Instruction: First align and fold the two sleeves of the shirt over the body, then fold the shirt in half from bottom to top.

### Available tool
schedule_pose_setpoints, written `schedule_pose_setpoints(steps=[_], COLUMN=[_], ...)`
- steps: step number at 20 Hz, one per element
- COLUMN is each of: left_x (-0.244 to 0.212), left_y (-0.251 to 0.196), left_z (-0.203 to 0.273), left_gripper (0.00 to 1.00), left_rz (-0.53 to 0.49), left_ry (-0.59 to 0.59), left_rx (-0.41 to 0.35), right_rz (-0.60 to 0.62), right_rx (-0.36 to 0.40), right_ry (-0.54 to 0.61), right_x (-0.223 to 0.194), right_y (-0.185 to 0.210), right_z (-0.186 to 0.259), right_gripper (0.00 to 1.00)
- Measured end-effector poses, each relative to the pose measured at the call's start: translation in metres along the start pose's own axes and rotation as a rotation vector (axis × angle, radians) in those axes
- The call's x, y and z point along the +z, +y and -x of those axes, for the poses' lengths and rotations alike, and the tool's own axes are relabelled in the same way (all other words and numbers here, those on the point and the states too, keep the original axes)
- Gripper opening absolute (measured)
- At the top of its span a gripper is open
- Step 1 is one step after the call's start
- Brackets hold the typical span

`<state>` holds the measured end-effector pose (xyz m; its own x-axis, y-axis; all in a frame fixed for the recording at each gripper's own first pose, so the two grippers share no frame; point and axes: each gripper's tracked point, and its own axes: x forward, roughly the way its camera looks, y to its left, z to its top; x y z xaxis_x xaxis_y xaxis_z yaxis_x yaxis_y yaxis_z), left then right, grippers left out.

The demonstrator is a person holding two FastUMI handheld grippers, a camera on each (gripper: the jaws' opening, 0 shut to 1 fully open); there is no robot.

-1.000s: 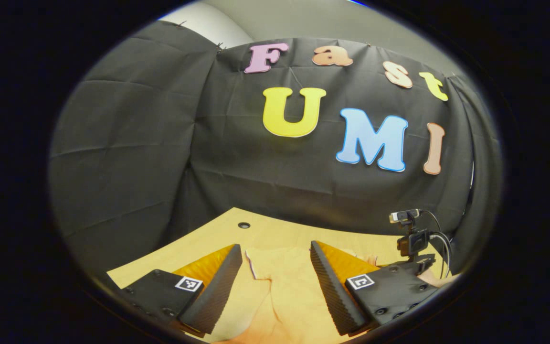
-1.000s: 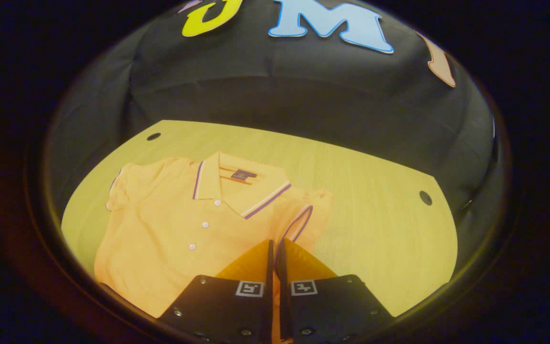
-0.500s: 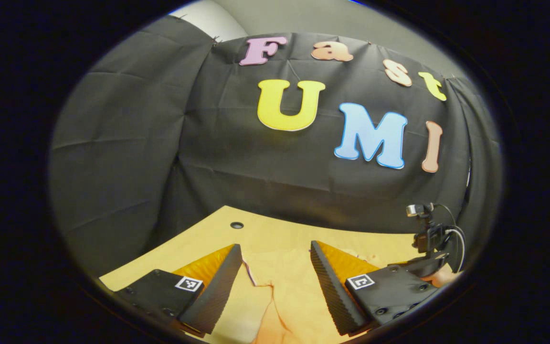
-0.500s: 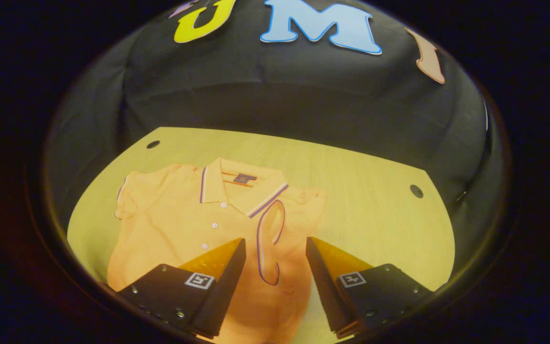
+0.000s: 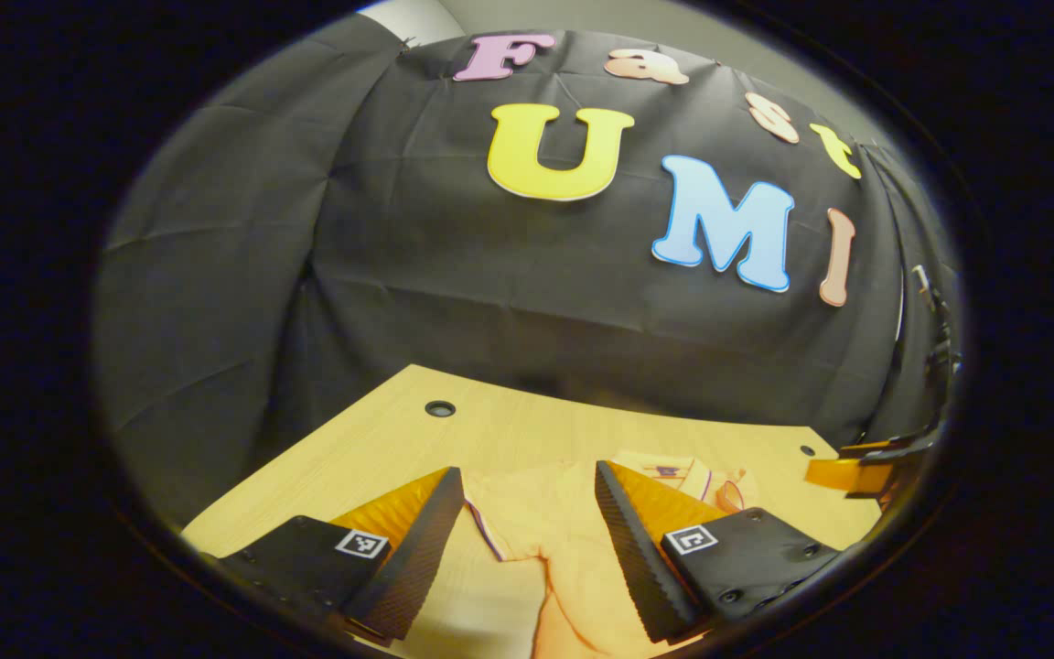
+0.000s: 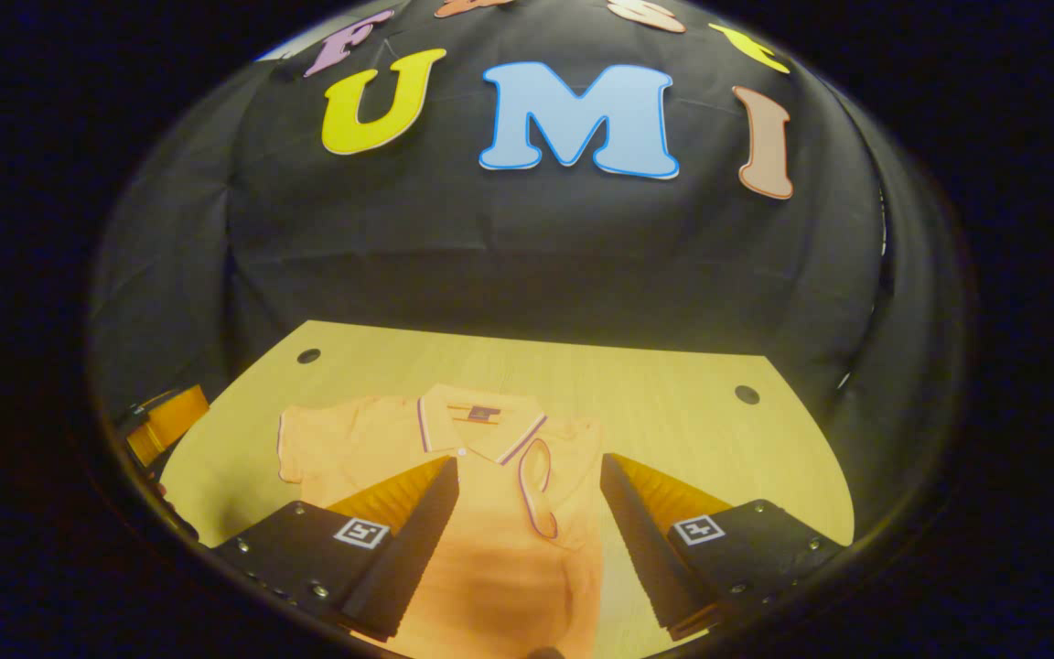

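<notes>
Right gripper view: the right gripper (image 6: 529, 540) is hanging over the shirt (image 6: 490, 549) at lower centre, fingers spread wide and released, gripping nothing. The shirt is lying flat on the wooden table (image 6: 673, 412), collar (image 6: 481, 430) toward the upper part of the frame. One sleeve (image 6: 541, 485), right of the collar, is lying folded onto the body; the other sleeve (image 6: 307, 444), at centre left, is sticking out flat on the table. The left gripper (image 6: 161, 426) is showing at the left edge; I cannot tell its state from here.

Left gripper view: the left gripper (image 5: 527, 549) is also standing open, released, at the bottom of the frame. The unfolded sleeve (image 5: 513, 513) is lying between its fingers, untouched as far as I can tell. The right gripper (image 5: 856, 471) is showing at the right edge.
</notes>
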<state>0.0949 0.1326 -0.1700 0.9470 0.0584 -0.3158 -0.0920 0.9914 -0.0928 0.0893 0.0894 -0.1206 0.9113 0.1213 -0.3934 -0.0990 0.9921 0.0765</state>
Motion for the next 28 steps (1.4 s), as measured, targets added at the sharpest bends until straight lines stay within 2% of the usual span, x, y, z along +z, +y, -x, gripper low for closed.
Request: schedule_pose_setpoints(steps=[4, 10, 15, 20, 22, 23, 24, 25, 28], left_x=[-0.033, -0.087, -0.117, -0.125, -0.129, -0.13, -0.129, -0.128, -0.128], left_y=[0.023, 0.052, 0.054, 0.044, 0.046, 0.05, 0.054, 0.056, 0.056], left_z=[-0.055, -0.128, -0.159, -0.168, -0.17, -0.17, -0.17, -0.17, -0.171], left_gripper=[0.94, 0.94, 0.94, 0.93, 0.91, 0.75, 0.65, 0.48, 0.12], left_rz=[-0.012, 0.007, -0.029, -0.049, -0.076, -0.093, -0.105, -0.108, -0.113], left_ry=[0.079, 0.209, 0.265, 0.285, 0.303, 0.307, 0.308, 0.306, 0.31], left_rx=[0.0, 0.044, 0.05, 0.04, 0.059, 0.075, 0.091, 0.096, 0.084], right_rz=[-0.027, -0.017, -0.034, -0.048, -0.055, -0.06, -0.066, -0.07, -0.072], right_rx=[-0.025, -0.046, -0.054, -0.055, -0.052, -0.049, -0.046, -0.044, -0.046], right_ry=[-0.036, -0.018, 0.01, 0.009, 0.011, 0.015, 0.017, 0.023, 0.031], right_x=[0.011, -0.001, -0.014, -0.012, -0.012, -0.014, -0.014, -0.015, -0.019], right_y=[0.005, 0.011, 0.011, 0.009, 0.008, 0.009, 0.009, 0.009, 0.004], right_z=[0.031, 0.057, 0.067, 0.072, 0.071, 0.071, 0.071, 0.071, 0.073], right_gripper=[0.96, 0.97, 0.97, 0.97, 0.97, 0.97, 0.97, 0.95, 0.97])
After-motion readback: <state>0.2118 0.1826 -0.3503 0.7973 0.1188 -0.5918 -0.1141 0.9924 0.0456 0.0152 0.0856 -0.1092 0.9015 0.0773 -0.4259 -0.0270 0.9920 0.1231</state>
